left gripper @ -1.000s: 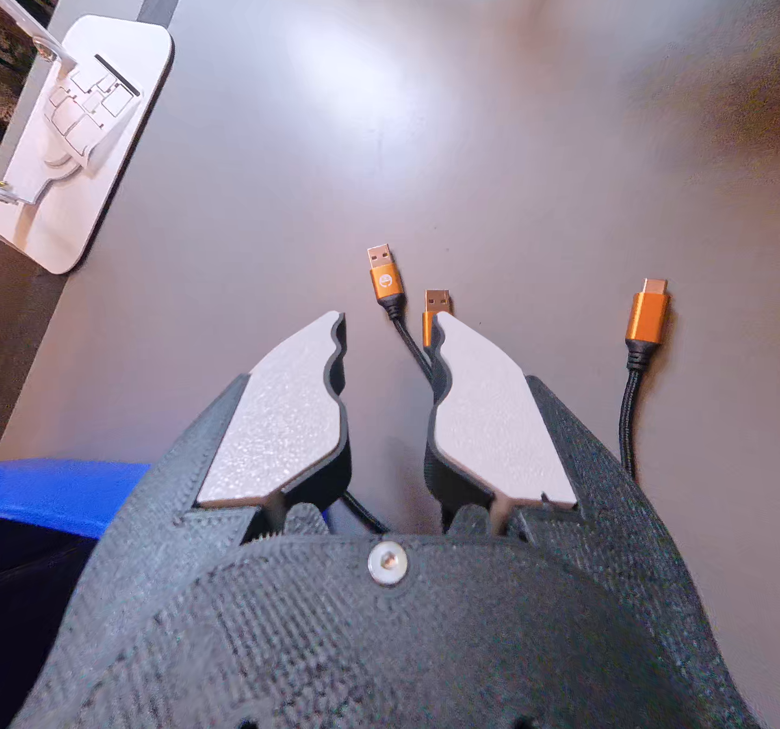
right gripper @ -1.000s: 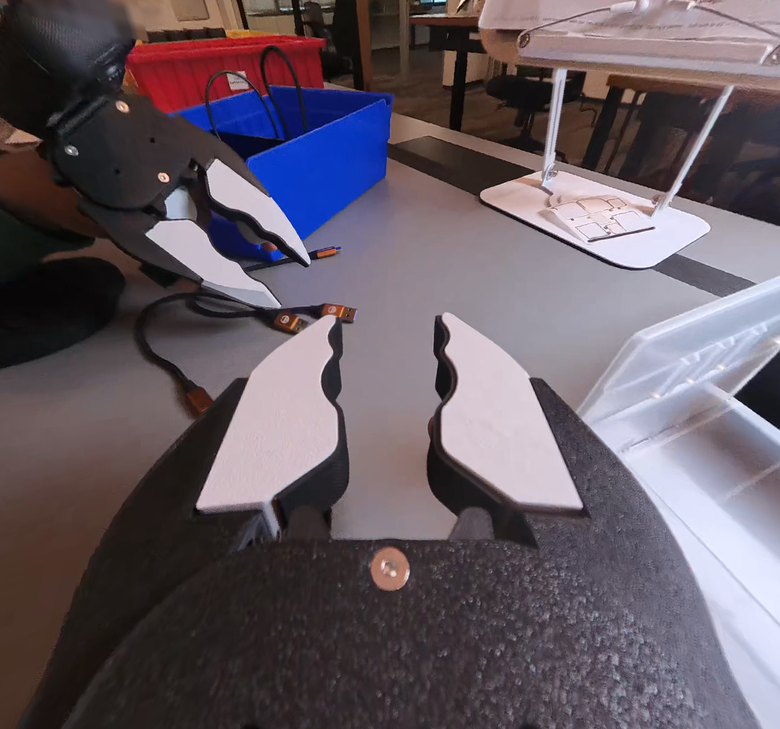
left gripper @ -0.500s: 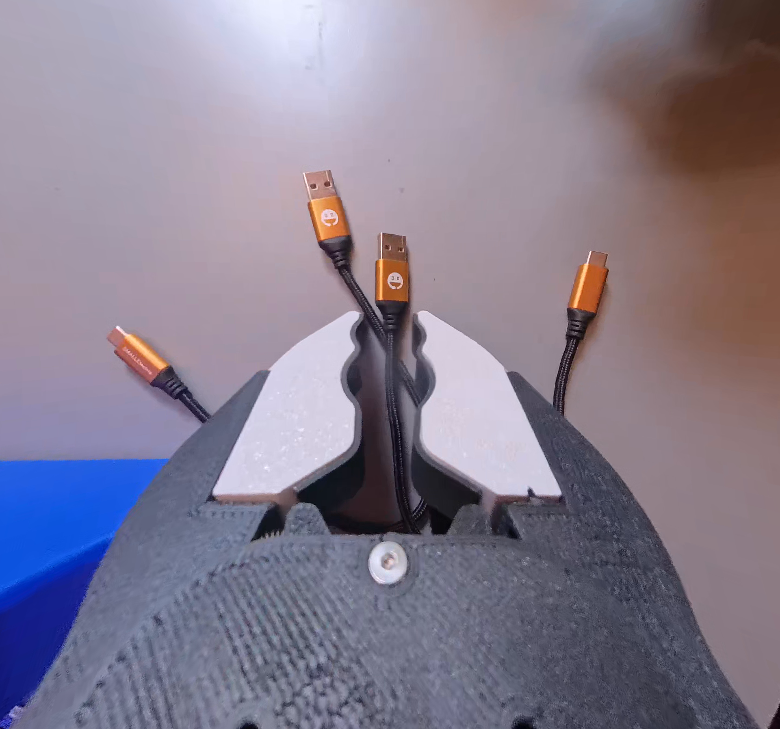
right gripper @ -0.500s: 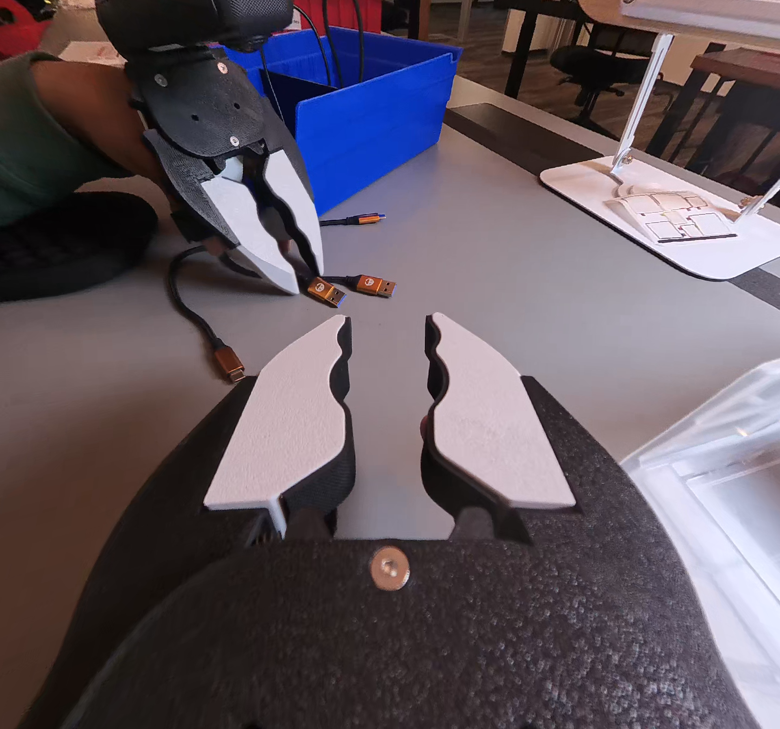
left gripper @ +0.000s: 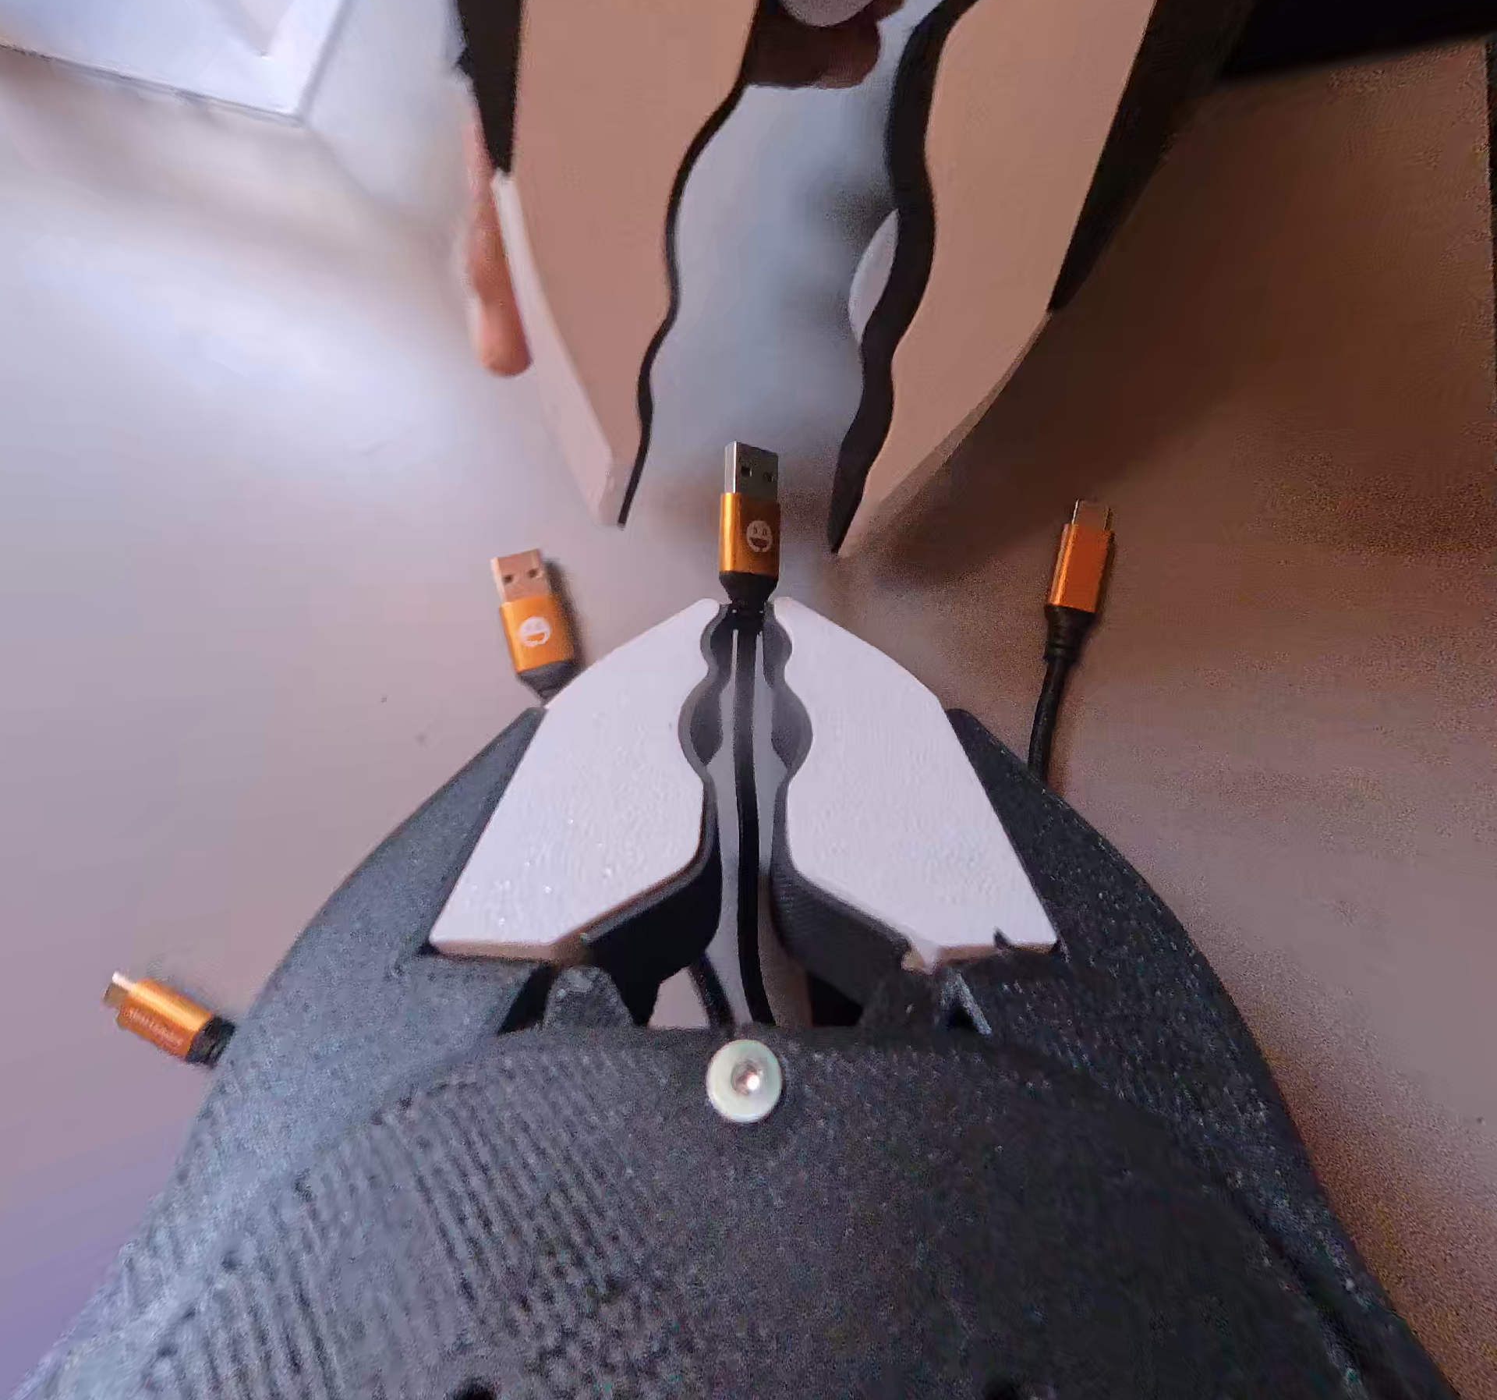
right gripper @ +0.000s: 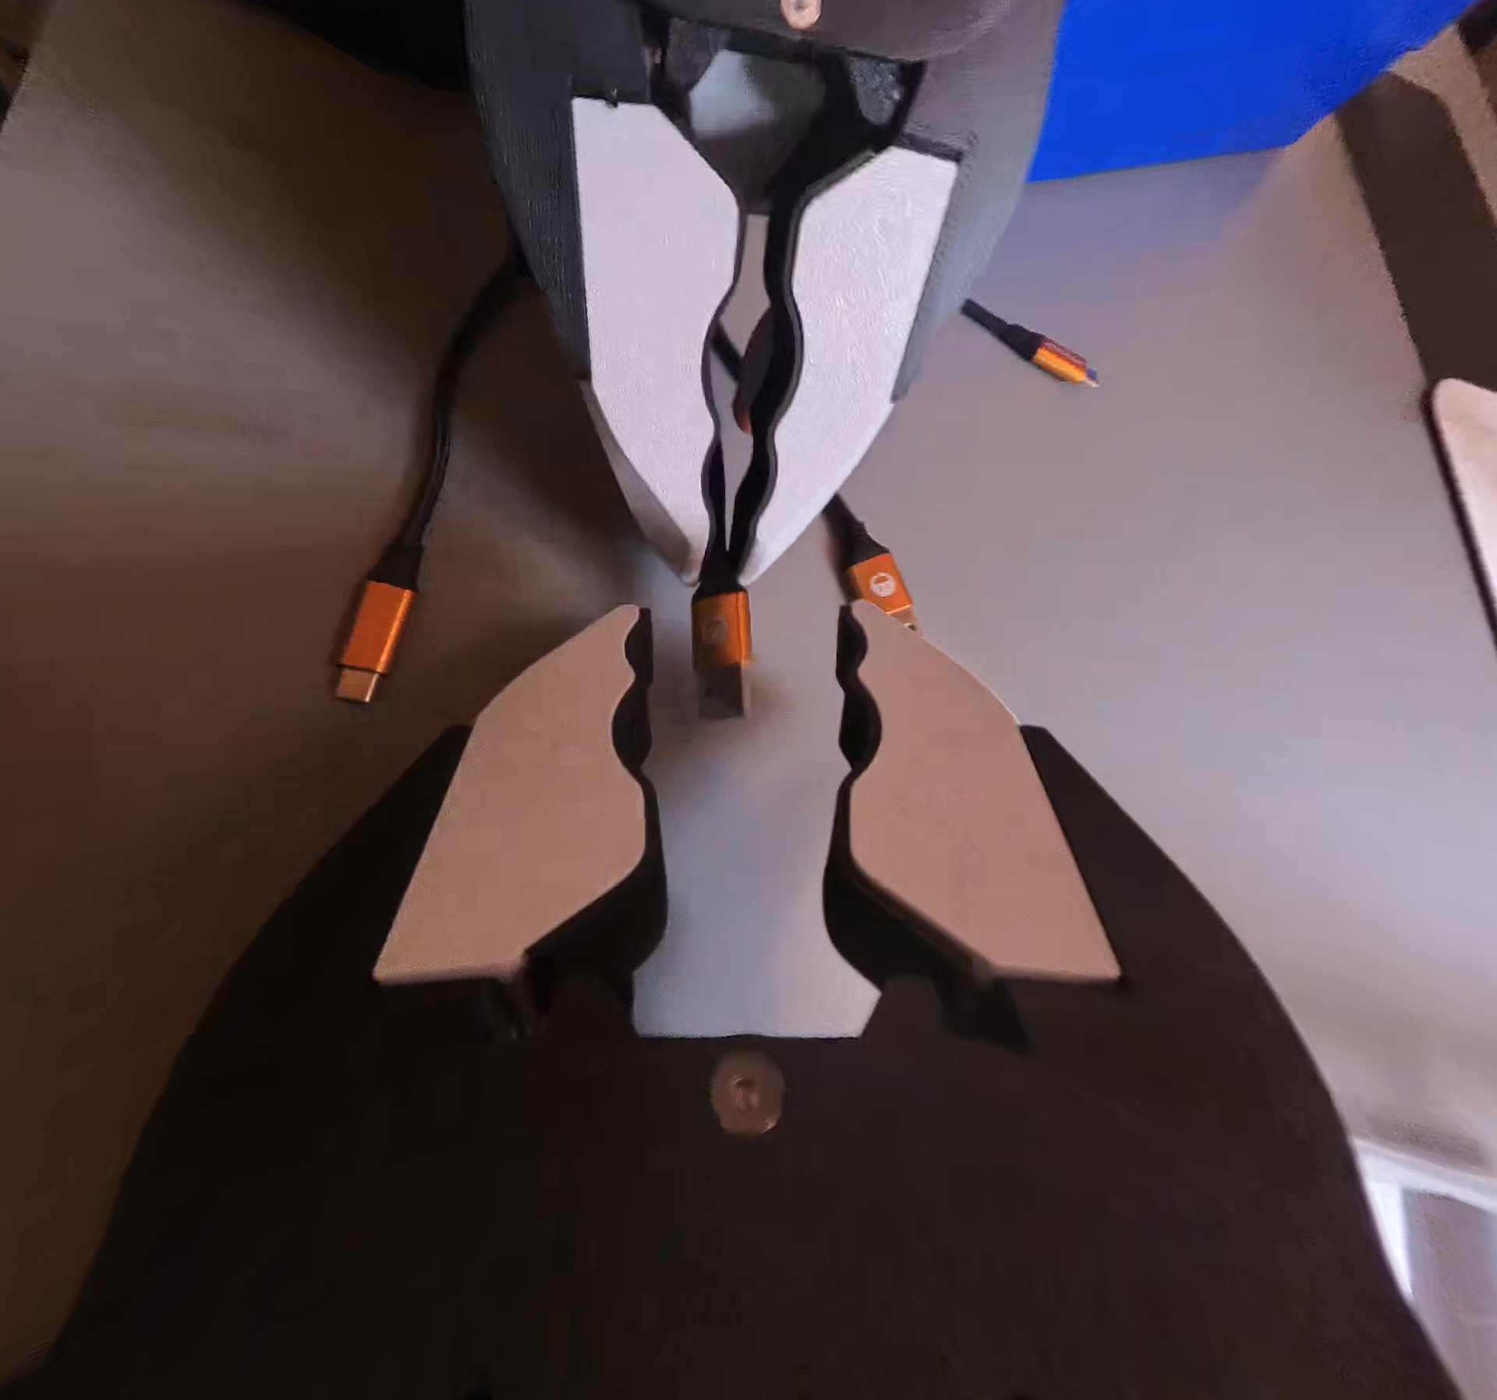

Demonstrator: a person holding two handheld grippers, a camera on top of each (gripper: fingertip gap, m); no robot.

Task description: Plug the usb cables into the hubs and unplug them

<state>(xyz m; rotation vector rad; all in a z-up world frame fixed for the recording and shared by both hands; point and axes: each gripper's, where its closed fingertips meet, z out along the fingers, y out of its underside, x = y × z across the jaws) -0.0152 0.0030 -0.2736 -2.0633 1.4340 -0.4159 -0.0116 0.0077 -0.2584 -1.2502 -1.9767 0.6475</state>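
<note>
Since half a second ago, the left tongs have closed on one braided cable just behind its orange USB-A plug, and the right tongs have swung in to face them. From the left wrist view, the plug sticks out past the pinching tips, between the spread tips opposite. A second USB-A plug lies on the table just left of the tips, a USB-C plug to the right.

From the right wrist view, the right tongs stand spread with the held plug pointing into their gap. The plug looks light, with a rigid, smooth metal shell; the cable is limp, so the orange shell seems the better hold. No hub shows.
</note>
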